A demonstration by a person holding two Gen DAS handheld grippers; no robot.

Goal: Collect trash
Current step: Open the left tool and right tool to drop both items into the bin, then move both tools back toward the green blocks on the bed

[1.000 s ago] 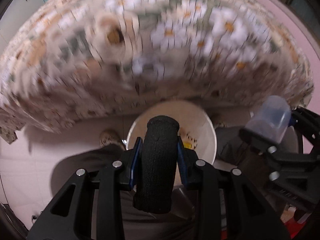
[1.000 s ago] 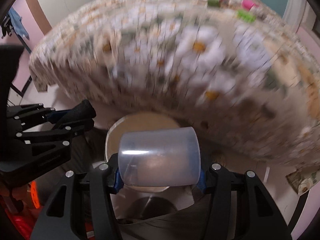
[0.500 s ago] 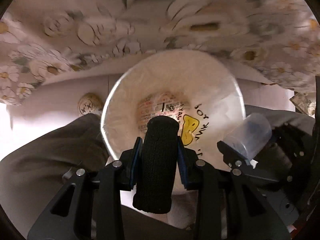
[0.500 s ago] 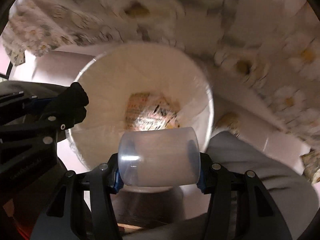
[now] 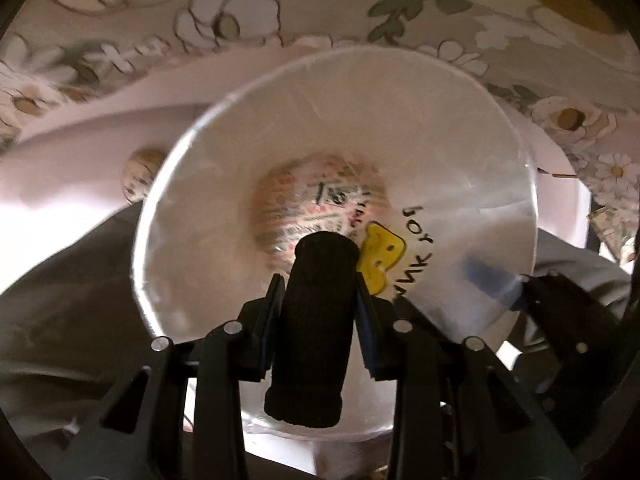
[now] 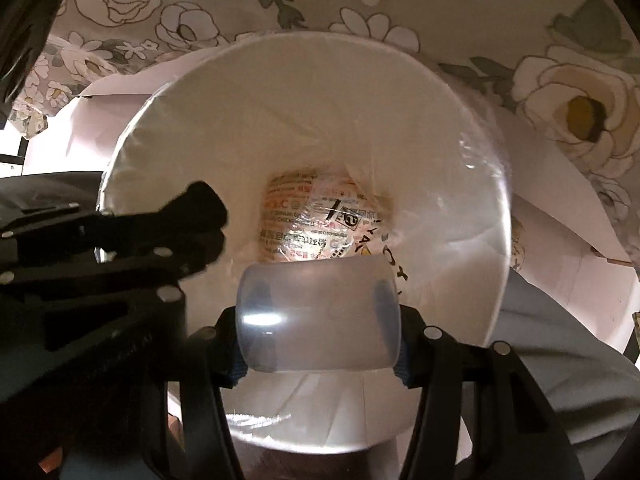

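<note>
My left gripper (image 5: 318, 280) is shut on a black foam cylinder (image 5: 314, 332) and holds it over the mouth of a white lined trash bin (image 5: 460, 128). My right gripper (image 6: 318, 316) is shut on a clear plastic cup (image 6: 318, 316) lying sideways, also over the bin (image 6: 460, 128). A printed wrapper (image 5: 316, 208) lies at the bin's bottom; it also shows in the right wrist view (image 6: 320, 220). The left gripper with the black cylinder (image 6: 200, 208) shows at the left of the right wrist view. The cup (image 5: 488, 276) shows blurred at the right of the left wrist view.
The floral tablecloth (image 5: 240, 20) hangs just beyond the bin and fills the top of both views (image 6: 560, 80). A person's grey-clad legs (image 5: 60, 280) flank the bin on both sides (image 6: 560, 340). A pale floor (image 5: 60, 200) shows around it.
Both grippers have tilted down from the table edge and come closer over the bin's mouth, each still holding its item. The bin now fills both views.
</note>
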